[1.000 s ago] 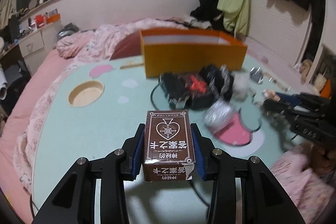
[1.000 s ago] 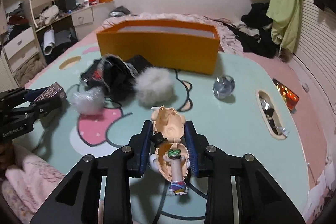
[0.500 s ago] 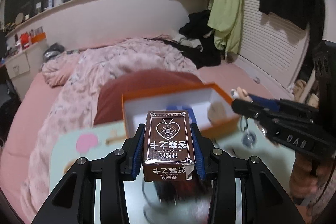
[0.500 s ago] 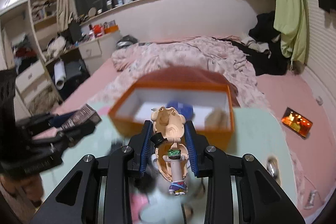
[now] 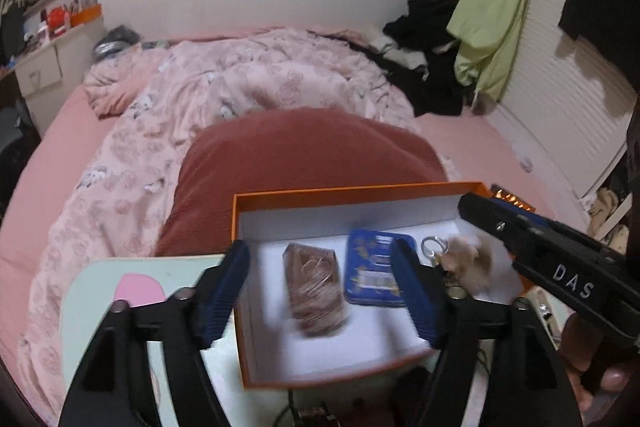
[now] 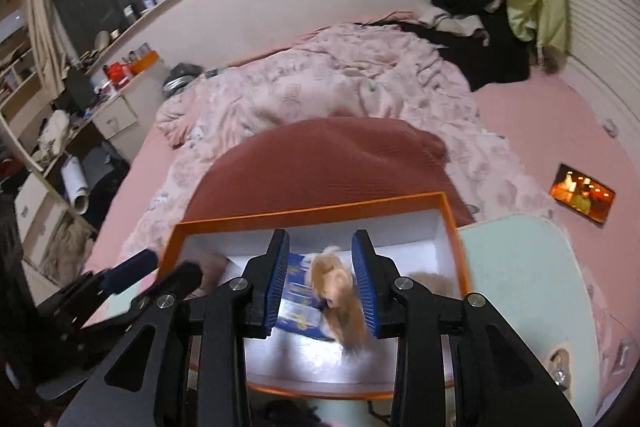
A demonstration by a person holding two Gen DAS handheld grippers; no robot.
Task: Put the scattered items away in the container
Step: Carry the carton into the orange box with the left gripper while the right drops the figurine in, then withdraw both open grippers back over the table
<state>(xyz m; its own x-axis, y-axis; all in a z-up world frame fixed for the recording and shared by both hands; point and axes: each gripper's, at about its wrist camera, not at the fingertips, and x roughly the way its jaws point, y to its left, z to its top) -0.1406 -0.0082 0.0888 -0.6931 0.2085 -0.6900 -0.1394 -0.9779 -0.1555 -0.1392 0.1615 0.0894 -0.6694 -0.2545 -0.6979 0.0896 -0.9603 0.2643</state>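
Note:
Over the orange box [image 5: 360, 189], which is white inside, my left gripper [image 5: 320, 255] stands wide with its jaws opening. A brown card pack [image 5: 316, 291] drops blurred between them, free of both pads. A blue tin [image 5: 374, 271] lies in the box beside it. In the right wrist view my right gripper [image 6: 320, 243] hangs over the same orange box [image 6: 312, 211] with its jaws opening. The tan figurine [image 6: 340, 291] is blurred between the pads, slipping down over the blue tin [image 6: 298, 291]. From the left wrist view the figurine [image 5: 468, 259] shows with a metal ring.
The box sits at the far edge of a mint green table [image 5: 100, 287], against a red-brown cushion [image 5: 312, 151] and a pink quilt [image 5: 224, 83]. Dark clutter [image 5: 316, 415] lies at the box's near side. A lit screen [image 6: 582, 193] rests on the bed.
Both grippers travelled from the table to above the orange box. The left jaws opened and let go of the card pack. The right jaws widened and the figurine is sliding out.

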